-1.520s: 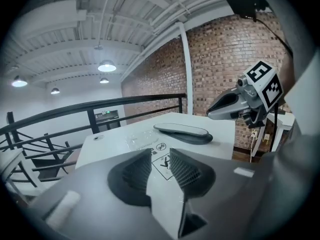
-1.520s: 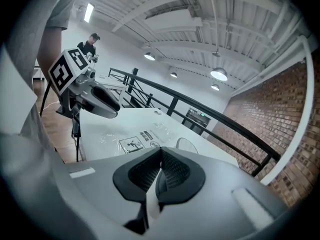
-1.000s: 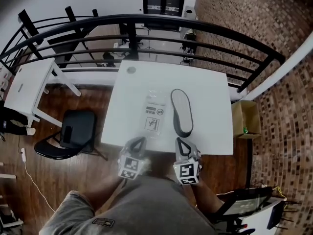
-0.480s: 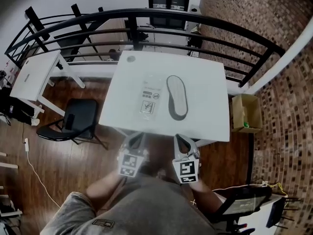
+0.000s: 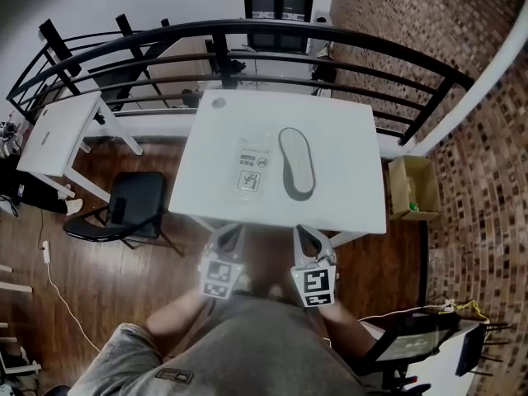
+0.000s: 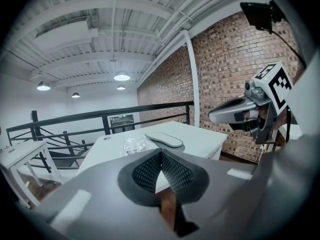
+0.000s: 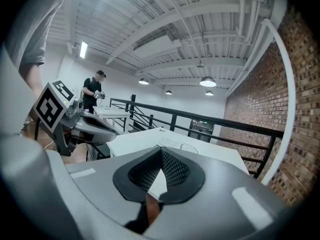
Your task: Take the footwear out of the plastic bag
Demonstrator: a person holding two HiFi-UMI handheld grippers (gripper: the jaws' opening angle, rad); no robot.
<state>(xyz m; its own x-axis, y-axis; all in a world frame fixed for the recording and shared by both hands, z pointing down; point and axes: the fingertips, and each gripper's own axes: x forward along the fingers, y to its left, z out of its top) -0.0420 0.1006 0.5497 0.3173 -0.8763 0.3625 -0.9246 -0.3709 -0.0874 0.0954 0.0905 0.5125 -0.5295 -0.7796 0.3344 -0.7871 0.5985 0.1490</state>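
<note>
A grey slipper [image 5: 297, 162] lies sole-like on the white table [image 5: 355, 196], right of a flat clear plastic bag [image 5: 252, 162] with printed labels. The slipper [image 6: 164, 139] and the bag [image 6: 133, 145] also show in the left gripper view, far ahead of the jaws. Both grippers hang off the table's near edge, over the floor by the person's lap. My left gripper [image 5: 230, 235] is shut with nothing in it. My right gripper [image 5: 308, 237] is shut and empty too. In the right gripper view the slipper [image 7: 190, 148] is a small shape on the table.
A black railing [image 5: 272, 35] runs behind the table. A black chair [image 5: 124, 217] stands at the left, a small white table [image 5: 51, 134] beyond it. A cardboard box [image 5: 415, 186] sits on the floor at the right. A person [image 7: 94, 93] stands far off in the right gripper view.
Over the last second the table has shifted farther from the grippers in the head view. Both grippers stay shut and empty below its near edge.
</note>
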